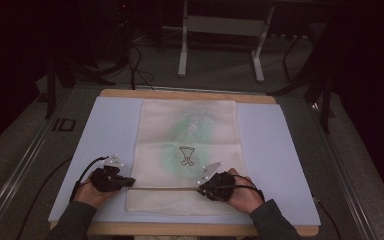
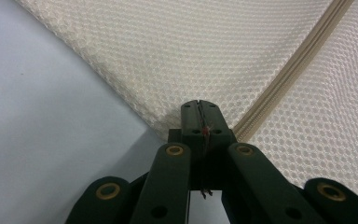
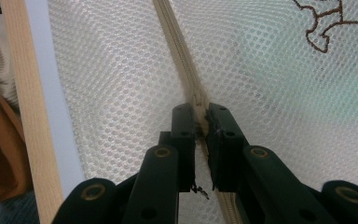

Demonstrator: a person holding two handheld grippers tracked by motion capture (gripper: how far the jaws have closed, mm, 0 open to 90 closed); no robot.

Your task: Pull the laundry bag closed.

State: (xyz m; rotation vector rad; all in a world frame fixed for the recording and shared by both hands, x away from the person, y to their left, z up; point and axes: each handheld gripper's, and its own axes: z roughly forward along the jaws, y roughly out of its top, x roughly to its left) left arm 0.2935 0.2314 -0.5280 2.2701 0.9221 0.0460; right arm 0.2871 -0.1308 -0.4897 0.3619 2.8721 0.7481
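Note:
A cream mesh bag (image 1: 187, 145) lies flat on the pale mat (image 1: 270, 150), with a green shape inside and a small brown stitched figure (image 1: 186, 155) on top. A beige zipper (image 1: 165, 188) runs across its near part. My left gripper (image 1: 130, 182) is at the zipper's left end. In the left gripper view its jaws (image 2: 199, 105) are shut on the bag's edge (image 2: 168, 126), beside the zipper (image 2: 289, 74). My right gripper (image 1: 200, 187) sits farther right on the zipper line. There it (image 3: 200, 109) is shut on the zipper pull, with the zipper (image 3: 177, 46) running away ahead.
The mat covers a wooden table whose edge (image 1: 190, 94) shows at the back and also near the right gripper (image 3: 28, 116). A white stand (image 1: 182, 55) and cables (image 1: 135, 70) are on the floor beyond. A black cable (image 1: 82, 172) trails from the left gripper.

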